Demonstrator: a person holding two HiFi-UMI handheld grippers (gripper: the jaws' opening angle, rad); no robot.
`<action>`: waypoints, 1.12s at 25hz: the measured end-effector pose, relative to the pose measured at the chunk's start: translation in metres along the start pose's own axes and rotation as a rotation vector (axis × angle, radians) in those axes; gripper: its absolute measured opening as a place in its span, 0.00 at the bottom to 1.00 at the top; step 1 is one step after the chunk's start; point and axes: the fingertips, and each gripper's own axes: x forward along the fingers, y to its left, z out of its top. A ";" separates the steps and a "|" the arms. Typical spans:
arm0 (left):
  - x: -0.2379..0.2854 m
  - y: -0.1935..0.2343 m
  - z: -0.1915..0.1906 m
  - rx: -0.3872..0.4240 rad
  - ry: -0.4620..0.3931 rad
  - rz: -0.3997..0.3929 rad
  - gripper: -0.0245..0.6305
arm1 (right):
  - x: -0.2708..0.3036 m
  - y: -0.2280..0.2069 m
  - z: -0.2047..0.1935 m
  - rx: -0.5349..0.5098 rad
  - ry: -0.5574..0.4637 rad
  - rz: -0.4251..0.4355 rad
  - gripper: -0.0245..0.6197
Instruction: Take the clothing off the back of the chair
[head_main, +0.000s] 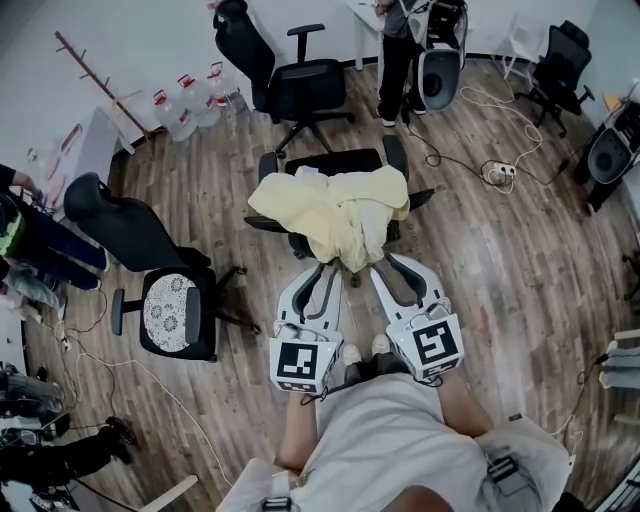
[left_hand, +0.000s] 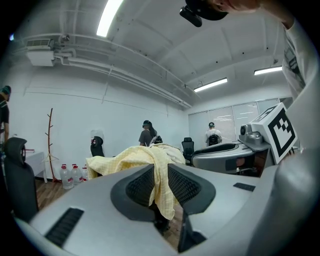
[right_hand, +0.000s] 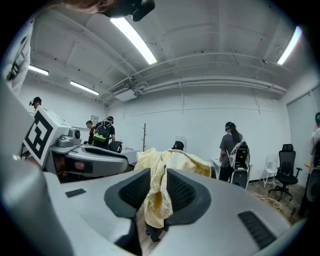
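reaching the near hem of the clothing (head_main: 330, 210) draped left to right over the chair (head_main: 335, 160), your left gripper (head_main: 322, 270) and right gripper (head_main: 388, 267) stand part-spread, folds seemingly loose between their jaws.

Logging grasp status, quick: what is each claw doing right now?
Left claw: open, yellow garment hanging between its jaws.
Right claw: open, same garment between its jaws.

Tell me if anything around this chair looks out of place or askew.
The yellow garment lies bunched and lopsided over the black chair, folds hanging down the near side. A fold hangs between the parted jaws of the left hand-held gripper and the right hand-held gripper. Nothing looks spilled or damaged.
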 end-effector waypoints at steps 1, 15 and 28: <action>0.001 0.000 -0.001 -0.001 0.003 0.002 0.17 | 0.000 -0.001 -0.001 0.002 0.001 0.001 0.21; 0.014 0.006 -0.013 -0.025 0.051 0.001 0.26 | 0.013 -0.008 -0.011 0.015 0.036 0.009 0.31; 0.030 0.010 -0.021 -0.045 0.084 -0.016 0.34 | 0.029 -0.016 -0.025 0.023 0.080 0.012 0.41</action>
